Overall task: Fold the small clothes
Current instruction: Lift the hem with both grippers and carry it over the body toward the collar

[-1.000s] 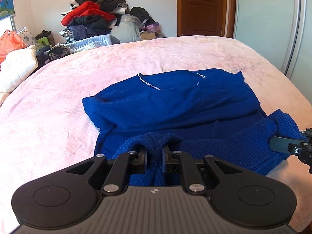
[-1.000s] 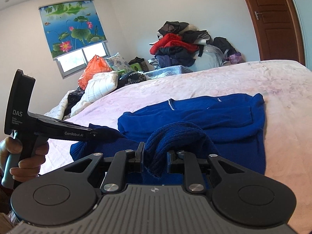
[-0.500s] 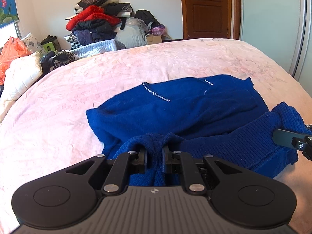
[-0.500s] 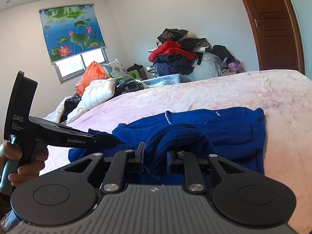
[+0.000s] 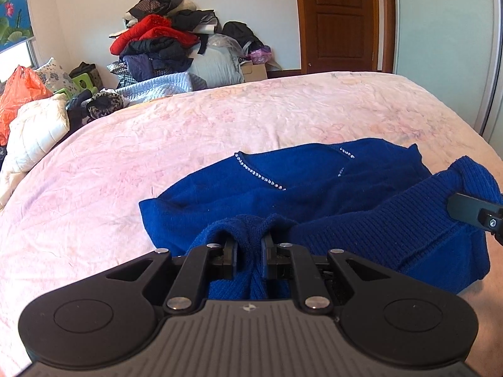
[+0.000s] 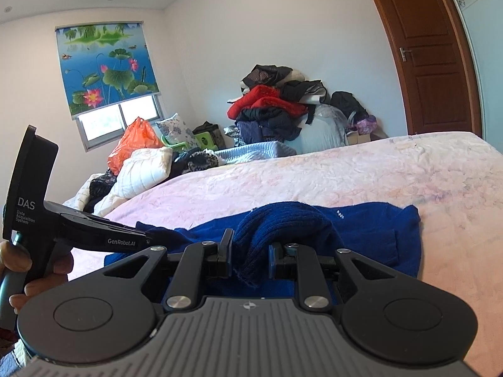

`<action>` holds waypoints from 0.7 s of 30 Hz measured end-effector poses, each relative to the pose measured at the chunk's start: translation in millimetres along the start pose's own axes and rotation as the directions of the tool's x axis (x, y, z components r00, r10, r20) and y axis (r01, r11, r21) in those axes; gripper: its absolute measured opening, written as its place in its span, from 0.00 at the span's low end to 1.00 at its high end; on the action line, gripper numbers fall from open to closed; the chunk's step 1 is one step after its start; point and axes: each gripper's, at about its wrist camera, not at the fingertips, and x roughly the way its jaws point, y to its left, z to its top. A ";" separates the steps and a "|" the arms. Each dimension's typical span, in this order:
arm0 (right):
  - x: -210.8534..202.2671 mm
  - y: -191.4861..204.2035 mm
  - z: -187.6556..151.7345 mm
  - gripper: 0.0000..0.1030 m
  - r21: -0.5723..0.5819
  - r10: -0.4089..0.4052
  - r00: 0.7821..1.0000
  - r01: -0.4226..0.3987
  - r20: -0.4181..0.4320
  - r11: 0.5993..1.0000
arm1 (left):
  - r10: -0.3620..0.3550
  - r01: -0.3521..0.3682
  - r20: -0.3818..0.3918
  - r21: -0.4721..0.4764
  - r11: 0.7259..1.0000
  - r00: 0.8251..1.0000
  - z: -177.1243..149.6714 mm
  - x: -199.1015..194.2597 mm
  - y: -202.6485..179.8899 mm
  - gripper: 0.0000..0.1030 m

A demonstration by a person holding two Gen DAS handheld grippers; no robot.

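Hem of the blue sweater has travelled toward its beaded neckline; my left gripper and right gripper stay clamped on it, fold half carried.

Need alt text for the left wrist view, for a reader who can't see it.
The left gripper is shut on a bunched ribbed edge of a blue sweater lying on a pink bedspread. The right gripper's tip holds the sweater's other corner at the right edge; a clothes pile sits against the far wall.

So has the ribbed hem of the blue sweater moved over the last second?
Yes. The ribbed hem, pinched by both grippers, now lies closer to the beaded neckline, carried toward the door.
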 end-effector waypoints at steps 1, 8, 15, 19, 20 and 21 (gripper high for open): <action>1.7 -0.3 1.1 0.22 -0.006 -0.004 1.000 0.004 0.003 1.000 | 0.000 0.000 0.002 -0.001 1.000 1.000 2.1 1.3 0.7 0.13; 14.4 -2.8 9.7 0.22 -0.023 -0.016 1.000 0.016 0.026 1.000 | -0.004 0.004 0.016 -0.015 1.000 1.000 24.4 13.4 5.5 0.13; 35.5 -15.5 20.1 0.22 -0.013 -0.029 0.999 0.029 0.032 0.999 | 0.003 -0.003 0.001 -0.015 1.000 1.000 44.2 37.5 3.3 0.13; 48.9 -24.7 22.6 0.22 0.001 -0.034 0.999 0.034 0.025 0.999 | 0.006 -0.006 -0.020 -0.011 1.000 1.000 51.1 53.4 2.6 0.13; 52.0 -26.6 22.5 0.22 0.003 -0.036 0.999 0.036 0.023 0.999 | 0.004 -0.005 -0.028 -0.013 1.000 1.000 52.4 58.2 2.3 0.13; 55.0 -28.8 22.7 0.22 0.007 -0.037 0.999 0.036 0.021 0.999 | 0.003 -0.003 -0.036 -0.014 1.000 0.999 53.8 62.7 2.5 0.13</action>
